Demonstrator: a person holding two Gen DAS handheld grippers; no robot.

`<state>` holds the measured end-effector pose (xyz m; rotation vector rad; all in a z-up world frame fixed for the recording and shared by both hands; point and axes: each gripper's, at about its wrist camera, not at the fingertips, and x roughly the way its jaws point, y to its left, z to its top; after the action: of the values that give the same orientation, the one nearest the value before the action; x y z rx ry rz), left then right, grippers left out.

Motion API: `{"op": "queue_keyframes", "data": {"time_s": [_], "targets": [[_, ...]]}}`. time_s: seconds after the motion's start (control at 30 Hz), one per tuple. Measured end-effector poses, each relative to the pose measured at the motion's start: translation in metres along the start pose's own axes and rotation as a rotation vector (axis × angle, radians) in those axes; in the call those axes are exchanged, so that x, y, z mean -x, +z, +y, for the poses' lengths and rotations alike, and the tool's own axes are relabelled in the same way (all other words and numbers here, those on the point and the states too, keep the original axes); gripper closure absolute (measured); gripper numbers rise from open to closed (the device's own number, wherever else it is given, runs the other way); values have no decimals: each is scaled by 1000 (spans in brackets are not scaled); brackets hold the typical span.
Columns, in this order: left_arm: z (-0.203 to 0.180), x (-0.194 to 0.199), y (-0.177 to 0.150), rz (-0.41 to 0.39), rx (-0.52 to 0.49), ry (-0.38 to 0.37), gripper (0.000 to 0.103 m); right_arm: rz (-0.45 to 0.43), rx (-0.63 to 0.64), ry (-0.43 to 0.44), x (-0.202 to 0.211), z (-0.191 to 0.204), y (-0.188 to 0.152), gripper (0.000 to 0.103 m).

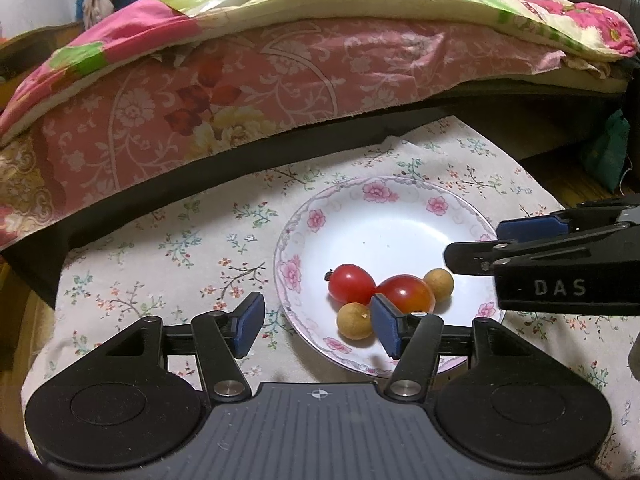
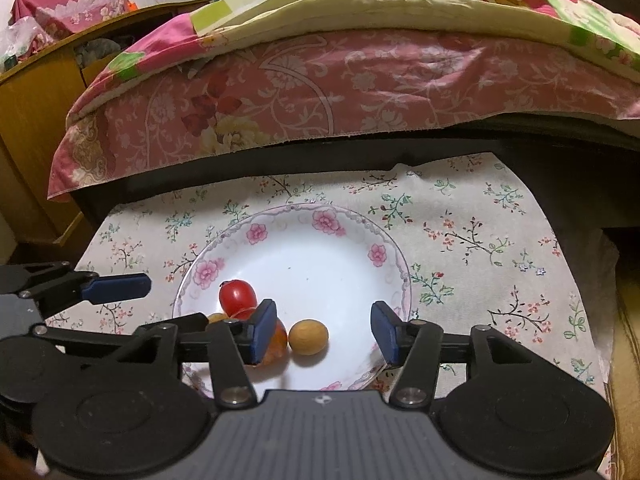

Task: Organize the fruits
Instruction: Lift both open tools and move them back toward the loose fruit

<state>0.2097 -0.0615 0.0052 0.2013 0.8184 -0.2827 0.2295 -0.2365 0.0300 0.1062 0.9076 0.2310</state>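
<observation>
A white plate with pink flowers (image 1: 384, 224) lies on a floral cloth. It holds two red cherry tomatoes (image 1: 350, 283) (image 1: 408, 292) and two tan round longans (image 1: 354, 321) (image 1: 439, 280). My left gripper (image 1: 318, 324) hangs open over the plate's near left rim, its pads pressing on nothing. From the right, my right gripper (image 1: 478, 242) reaches over the plate's edge. In the right wrist view the right gripper (image 2: 324, 334) is open, and one longan (image 2: 308, 337) lies loose on the plate (image 2: 320, 248) between its pads. One tomato (image 2: 237, 296) shows fully; the other (image 2: 280, 342) is half hidden.
The floral cloth (image 2: 472, 240) covers a small table that ends close on all sides. Right behind it is a bed with a pink patterned sheet (image 2: 360, 80) and a quilt. A wooden cabinet (image 2: 36, 112) stands at the left, and a green bag (image 1: 604, 152) at the right.
</observation>
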Motion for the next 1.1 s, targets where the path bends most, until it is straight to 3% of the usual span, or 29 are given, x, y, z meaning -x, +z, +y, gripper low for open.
{"op": "queue_keyframes", "data": {"time_s": [0.47,0.8,1.1], "targets": [[4,31,-17,22,-15,5,31,28,60,32,20,8,-16,52],[6,61,-61,89,-9,-16,28,42,106,70,49,21,-42,52],[4,54,-91,154,4,-54,28,101,117,67,57,25,-74,52]]}}
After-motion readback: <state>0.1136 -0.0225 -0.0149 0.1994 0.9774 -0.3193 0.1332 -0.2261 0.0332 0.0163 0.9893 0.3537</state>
